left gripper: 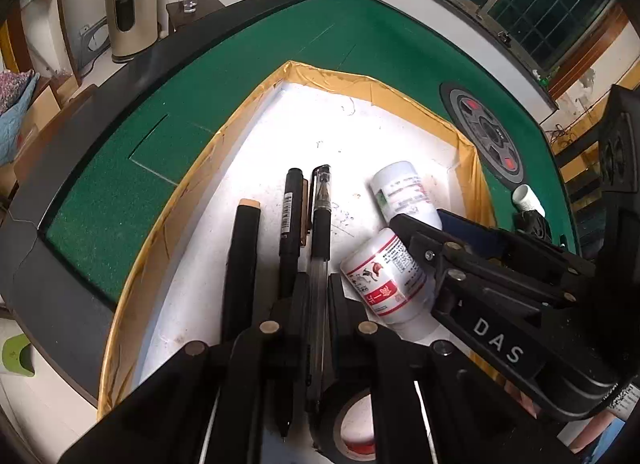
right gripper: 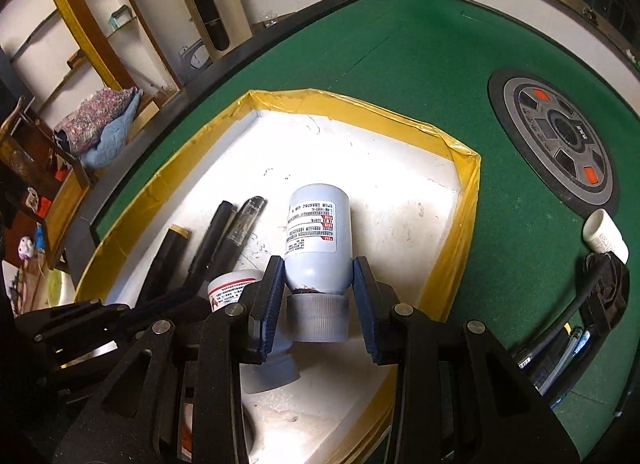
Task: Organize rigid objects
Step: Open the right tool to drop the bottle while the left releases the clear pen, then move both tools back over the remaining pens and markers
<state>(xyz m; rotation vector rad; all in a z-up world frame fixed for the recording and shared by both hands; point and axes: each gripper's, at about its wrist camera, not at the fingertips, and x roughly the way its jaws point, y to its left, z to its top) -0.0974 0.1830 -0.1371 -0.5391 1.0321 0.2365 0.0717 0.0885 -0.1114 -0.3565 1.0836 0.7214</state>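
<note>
The letters "DAS" are showing in white on the right tool (left gripper: 416, 232) where it is crossing the left wrist view; the bottle labels are carrying small red and black print too fine to read. The left tool (left gripper: 319, 284) is gripping a clear-barrelled black pen (left gripper: 320, 224), its pads closed on the barrel. The pen is lying inside the white tray (left gripper: 392, 132) with yellow-taped walls, beside a black marker (left gripper: 290, 216) and a black bar with a tan end (left gripper: 244, 248). The right tool (right gripper: 316, 288) is straddling a white bottle (right gripper: 318, 232) lying on its side in the tray, cap toward the camera; whether its blue pads (right gripper: 272, 296) are pressing the bottle I cannot tell. A second white bottle with a red-printed label (left gripper: 384, 276) is lying just beside it, and a roll of black tape (left gripper: 344, 424) is sitting under the left tool. The tray is resting on a green felt surface (right gripper: 400, 64) with a round control panel (right gripper: 554, 136); another small white bottle (right gripper: 604, 236) is lying outside the tray.
</note>
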